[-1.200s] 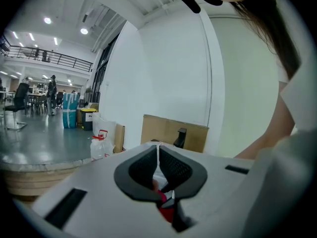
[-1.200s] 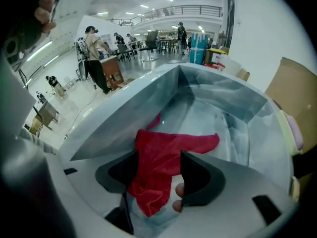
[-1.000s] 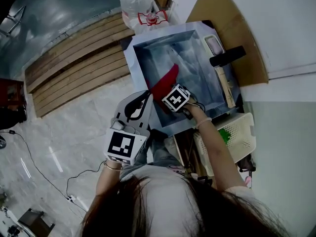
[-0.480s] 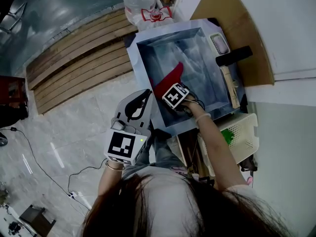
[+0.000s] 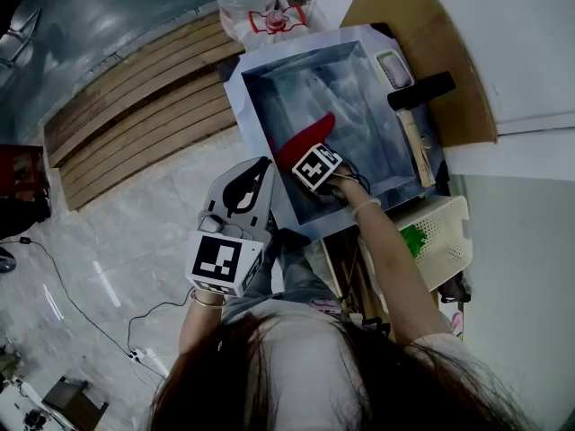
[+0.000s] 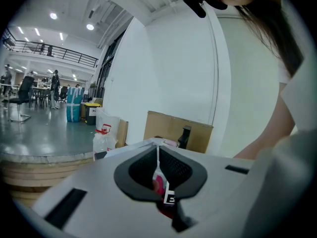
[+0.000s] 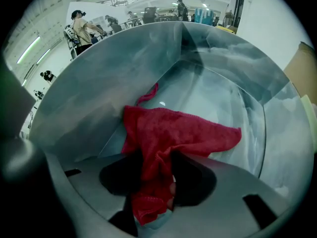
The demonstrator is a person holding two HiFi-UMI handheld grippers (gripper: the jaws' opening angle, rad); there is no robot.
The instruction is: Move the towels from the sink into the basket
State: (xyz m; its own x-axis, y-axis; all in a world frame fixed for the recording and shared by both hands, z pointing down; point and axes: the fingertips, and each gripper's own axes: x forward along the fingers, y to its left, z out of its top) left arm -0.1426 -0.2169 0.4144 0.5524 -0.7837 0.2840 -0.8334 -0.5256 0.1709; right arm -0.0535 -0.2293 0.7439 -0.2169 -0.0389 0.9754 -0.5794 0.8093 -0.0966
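Wears a pale short-sleeved top (image 5: 296,353) under long dark hair (image 5: 404,393), a thin band (image 5: 367,207) at each wrist. Shows grey shells, black inner pads (image 6: 178,170) and a black-and-white marker cube (image 5: 222,263) on left gripper (image 5: 263,167) and right gripper (image 7: 157,165).

Open hall, mezzanine railing (image 6: 49,54), ceiling lights (image 6: 53,16)
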